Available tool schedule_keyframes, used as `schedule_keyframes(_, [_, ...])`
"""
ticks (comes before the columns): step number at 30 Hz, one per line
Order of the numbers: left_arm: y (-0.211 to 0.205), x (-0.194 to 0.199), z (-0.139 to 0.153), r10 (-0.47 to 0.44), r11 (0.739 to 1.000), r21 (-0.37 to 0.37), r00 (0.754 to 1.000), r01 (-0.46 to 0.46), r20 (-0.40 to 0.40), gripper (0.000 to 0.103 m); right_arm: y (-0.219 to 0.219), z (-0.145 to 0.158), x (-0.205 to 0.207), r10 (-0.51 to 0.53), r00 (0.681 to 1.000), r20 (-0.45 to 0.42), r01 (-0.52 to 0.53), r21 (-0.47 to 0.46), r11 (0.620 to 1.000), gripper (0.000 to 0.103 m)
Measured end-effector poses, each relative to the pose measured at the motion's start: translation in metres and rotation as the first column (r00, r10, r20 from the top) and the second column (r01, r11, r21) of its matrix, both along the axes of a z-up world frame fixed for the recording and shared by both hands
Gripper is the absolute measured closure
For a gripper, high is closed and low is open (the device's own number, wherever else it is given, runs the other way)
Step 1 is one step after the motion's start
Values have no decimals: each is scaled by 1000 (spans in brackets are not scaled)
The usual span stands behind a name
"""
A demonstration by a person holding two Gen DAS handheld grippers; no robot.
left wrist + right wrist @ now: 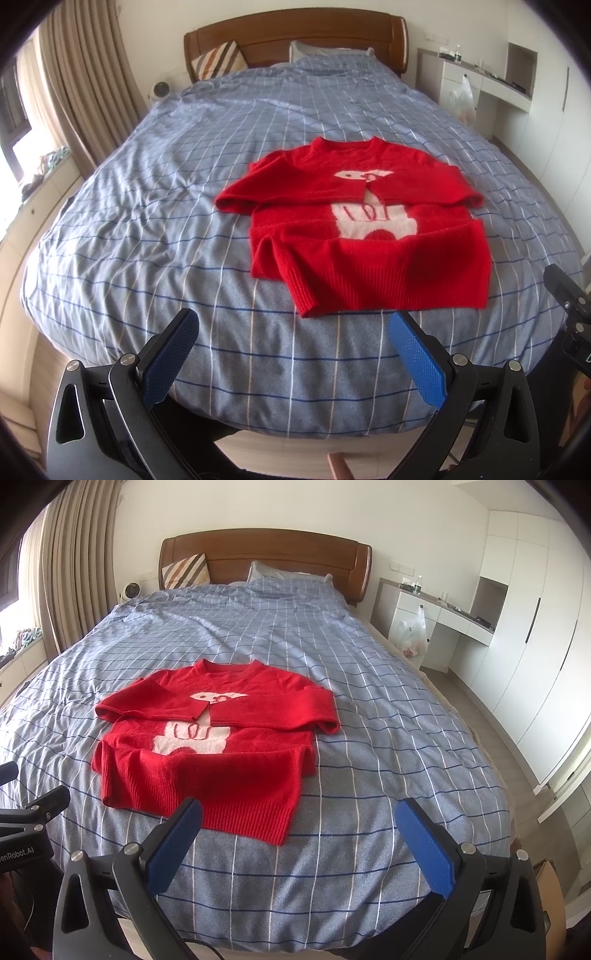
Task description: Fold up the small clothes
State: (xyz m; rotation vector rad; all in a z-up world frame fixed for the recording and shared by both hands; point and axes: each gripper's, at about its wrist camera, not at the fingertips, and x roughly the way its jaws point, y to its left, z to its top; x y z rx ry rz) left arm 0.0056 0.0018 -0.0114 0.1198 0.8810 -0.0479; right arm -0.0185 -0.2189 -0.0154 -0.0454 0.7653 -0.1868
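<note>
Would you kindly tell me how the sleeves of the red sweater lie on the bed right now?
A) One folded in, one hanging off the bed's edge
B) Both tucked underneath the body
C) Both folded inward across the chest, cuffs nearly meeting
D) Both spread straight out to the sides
C: both sleeves of the red sweater are folded inward across its chest, and the cuffs nearly meet over the white pattern, on the checked bedspread.

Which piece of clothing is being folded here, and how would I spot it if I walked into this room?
Look at the big bed with the wooden headboard and the blue checked cover. On its near half lies a small red sweater, both sleeves folded across the chest and the hem turned up. It is the only garment on the bed, bright red with a white knitted figure on the front.
</note>
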Motion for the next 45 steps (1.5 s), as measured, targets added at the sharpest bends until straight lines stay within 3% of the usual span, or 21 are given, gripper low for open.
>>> schedule_keyframes(11, [1,2,-3,6,1000,-10,1000,-7,-15,0,-3,-2,1,-2,1000,-3,2,3,1000,0])
schedule_keyframes(21, [20,9,-15,-19,997,-71,999,17,-37,0,-9,-7,0,3,1000,2,-3,9,1000,0])
schedule_keyframes(24, [43,21,-32,5,994,-107,998,-12,-69,0,-26,-20,1,38,999,11,-39,70,997,0])
schedule_keyframes(27, [61,39,-54,0,976,-214,991,-29,-134,0,-45,-44,4,82,997,-6,-80,154,985,0])
schedule_keyframes(29, [62,52,-69,-26,960,-278,987,-20,-161,1,-55,-63,11,121,992,-30,-110,234,966,0])
schedule_keyframes(32, [51,75,-87,-64,949,-314,982,5,-179,3,-64,-90,29,169,984,-62,-135,369,920,2])
schedule_keyframes(33, [45,81,-92,-68,950,-311,980,6,-188,9,-65,-98,36,182,981,-65,-141,404,904,7])
schedule_keyframes(34, [40,87,-97,-72,952,-307,978,9,-197,24,-66,-105,43,196,978,-70,-147,433,889,11])
schedule_keyframes(36, [32,96,-106,-92,951,-309,971,20,-219,42,-63,-117,58,214,972,-95,-148,460,876,29])
schedule_keyframes(37, [29,99,-110,-94,952,-306,968,19,-232,54,-62,-123,65,225,968,-108,-150,468,871,31])
schedule_keyframes(38, [29,100,-113,-91,952,-306,966,14,-240,63,-61,-130,72,240,963,-124,-153,482,863,41])
schedule_keyframes(39, [31,99,-113,-90,948,-317,967,9,-240,91,-62,-138,78,242,959,-146,-140,499,855,66])
schedule_keyframes(40, [36,97,-112,-96,940,-341,966,8,-242,99,-65,-142,80,232,960,-159,-121,510,852,82])
schedule_keyframes(41, [42,92,-109,-94,932,-363,966,0,-241,99,-68,-142,79,221,963,-157,-110,519,848,99])
schedule_keyframes(45, [74,58,-87,-113,912,-411,964,5,-241,100,-83,-124,53,229,962,-147,-108,566,818,99])
